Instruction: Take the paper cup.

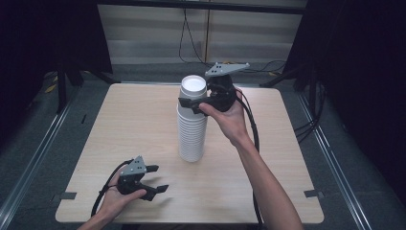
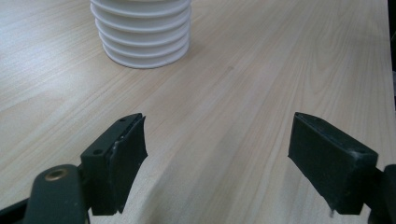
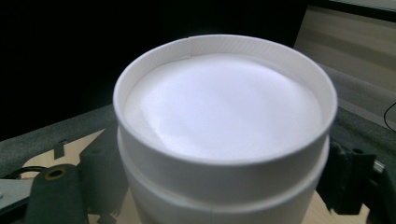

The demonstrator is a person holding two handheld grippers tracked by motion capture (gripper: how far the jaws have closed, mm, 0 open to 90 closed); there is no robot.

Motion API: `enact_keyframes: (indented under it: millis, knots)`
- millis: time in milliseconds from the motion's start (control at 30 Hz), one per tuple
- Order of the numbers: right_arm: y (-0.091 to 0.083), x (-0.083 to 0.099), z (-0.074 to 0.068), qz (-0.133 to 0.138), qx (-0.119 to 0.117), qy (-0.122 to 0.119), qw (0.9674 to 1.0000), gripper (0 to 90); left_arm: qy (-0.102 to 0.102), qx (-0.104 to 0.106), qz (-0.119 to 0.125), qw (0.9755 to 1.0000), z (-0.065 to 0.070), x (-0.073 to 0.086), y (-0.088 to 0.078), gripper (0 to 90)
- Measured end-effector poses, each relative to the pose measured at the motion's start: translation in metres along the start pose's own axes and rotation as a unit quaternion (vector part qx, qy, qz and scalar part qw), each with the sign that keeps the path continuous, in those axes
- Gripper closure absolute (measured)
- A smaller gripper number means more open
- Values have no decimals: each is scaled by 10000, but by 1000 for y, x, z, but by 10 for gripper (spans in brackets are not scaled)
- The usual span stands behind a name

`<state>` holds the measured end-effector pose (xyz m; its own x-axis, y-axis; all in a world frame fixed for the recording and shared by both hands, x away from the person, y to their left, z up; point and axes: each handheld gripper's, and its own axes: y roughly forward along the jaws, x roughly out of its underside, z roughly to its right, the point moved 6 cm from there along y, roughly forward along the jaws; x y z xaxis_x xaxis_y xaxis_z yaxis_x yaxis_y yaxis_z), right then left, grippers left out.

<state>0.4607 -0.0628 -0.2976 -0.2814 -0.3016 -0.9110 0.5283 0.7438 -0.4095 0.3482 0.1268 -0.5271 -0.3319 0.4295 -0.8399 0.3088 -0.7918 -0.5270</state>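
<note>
The jaws of my right gripper (image 1: 193,98) sit against opposite sides of the topmost white paper cup (image 3: 224,112), just under its rim, and they look clamped on it, though I cannot see either pad press into the wall. The jaws of my left gripper (image 2: 217,163) stand wide apart with nothing between them, low over the near left part of the pale wood-grain table (image 1: 134,124).

That topmost cup crowns the tall stack of white ribbed paper cups (image 1: 191,134), which stands upright near the middle of the table. I judge the step in hand to be pulling this one cup off the stack. To do it well I would lift straight up along the stack's axis with a light squeeze, because a thin paper wall will buckle under a hard one. A small twist should break the fit if the cup below clings. I would watch the second rim in the right gripper view: if it rises too, I have two cups.

The stack is tall and narrow, so any sideways pull could tip it. The left gripper is well apart from the stack's base and could come in to steady the lower cups.

Nothing else lies on the table. Dark cables (image 1: 191,43) trail on the floor behind it, out of the way. The right gripper's own cable hangs beside my right forearm, near the stack, and I would keep it from brushing the cups.
</note>
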Motion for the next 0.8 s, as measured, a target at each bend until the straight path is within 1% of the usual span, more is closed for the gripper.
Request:
enact_keyframes:
  millis: [167, 233, 300, 433, 567, 800]
  knots:
    - [0, -2, -1, -133, 23, -99, 9999, 192, -8, -6, -14, 10000, 0, 0, 0, 188]
    - [0, -3, -1, -132, 0, -84, 9999, 194, -8, -8, -17, 10000, 0, 0, 0, 188]
    - [-1, -4, 0, -88, 3, -50, 9999, 195, -28, 2, -13, 10000, 0, 0, 1, 188]
    - [-4, -8, -1, 12, 21, -43, 10000, 195, -7, -5, -21, 10000, 1, 0, 0, 188]
    - [-6, -11, -2, 65, 19, -75, 9999, 196, -6, -5, -21, 10000, 0, 0, 0, 188]
    - [-9, -16, -2, 261, 4, -88, 9996, 199, -9, -4, -23, 10000, 0, 0, 0, 188]
